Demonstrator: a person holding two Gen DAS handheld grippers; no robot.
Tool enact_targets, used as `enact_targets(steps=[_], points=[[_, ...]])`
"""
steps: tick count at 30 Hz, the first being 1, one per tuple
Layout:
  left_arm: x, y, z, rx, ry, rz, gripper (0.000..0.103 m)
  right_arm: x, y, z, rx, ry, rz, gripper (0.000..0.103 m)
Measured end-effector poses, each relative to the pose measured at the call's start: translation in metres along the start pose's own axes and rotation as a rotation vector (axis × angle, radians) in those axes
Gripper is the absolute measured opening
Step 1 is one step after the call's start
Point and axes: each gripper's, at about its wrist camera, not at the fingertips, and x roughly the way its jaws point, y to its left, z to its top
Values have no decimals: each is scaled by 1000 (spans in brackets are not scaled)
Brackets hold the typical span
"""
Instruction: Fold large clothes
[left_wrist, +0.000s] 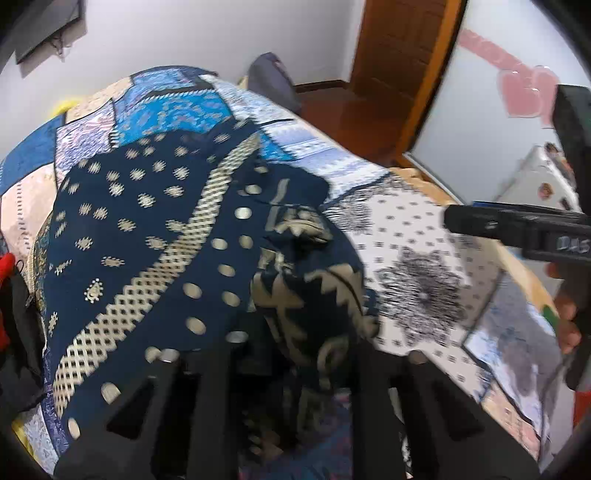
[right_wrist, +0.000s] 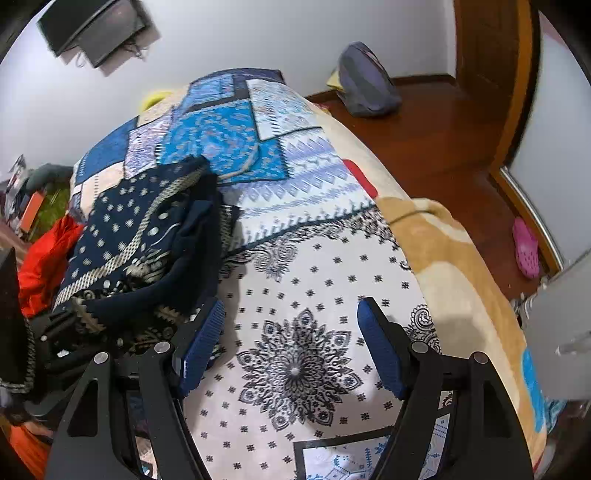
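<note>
Navy patterned garment (right_wrist: 147, 240) lay bunched on the bed (right_wrist: 332, 277), gripped in my left tongs (left_wrist: 291, 369), left of my empty, spread right tongs (right_wrist: 291, 343).

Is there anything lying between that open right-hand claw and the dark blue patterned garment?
Nothing visible. The right gripper, jaws open, hangs over bare patchwork bedspread; the navy garment lies just to its left, bunched against its left finger. The orange cloth sits beyond.

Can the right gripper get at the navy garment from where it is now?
Probably yes: right gripper is open over bare bedspread, and the navy garment lies just beside its left finger, nothing between.
</note>
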Motion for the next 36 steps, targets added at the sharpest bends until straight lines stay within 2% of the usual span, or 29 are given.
enact_targets(steps=[1,2,4,6,8,10,12,14,15,19,22,24,25,29,33,36], points=[[-9,0,0,-4,1,-31,37,-3,6,2,-17,-8,5,72],[-16,-1,0,-7,-2,-43,42,-3,12,6,-29,-14,12,72],[-34,-4,0,-9,-25,-40,44,-6,23,12,-56,-37,36,72],[-56,0,-1,-15,-71,-16,52,-13,33,14,-82,-61,58,72],[-80,10,-3,-32,-136,32,63,-17,48,18,-108,-77,81,72],[-99,24,0,-51,-196,100,65,-18,65,24,-142,-92,114,72],[-106,39,4,-57,-219,154,72,-14,82,28,-175,-95,140,72],[-103,59,7,-83,-221,205,83,-6,99,30,-204,-87,157,72],[-101,67,4,-103,-215,218,84,-1,108,29,-220,-76,162,72],[-70,95,-9,-172,-105,236,84,39,126,18,-265,12,162,72],[-47,105,-30,-191,-41,208,85,68,121,5,-268,80,128,72],[-42,108,-39,-206,-39,200,88,87,105,-5,-248,119,79,72],[-41,109,-44,-212,-46,195,89,92,96,-8,-232,132,87,73],[-38,107,-57,-221,-52,177,89,99,57,-18,-130,180,189,77],[-39,106,-65,-254,-54,153,89,87,45,-26,-149,148,161,77],[-44,102,-70,-248,-54,157,89,75,43,-36,-186,116,107,77]])
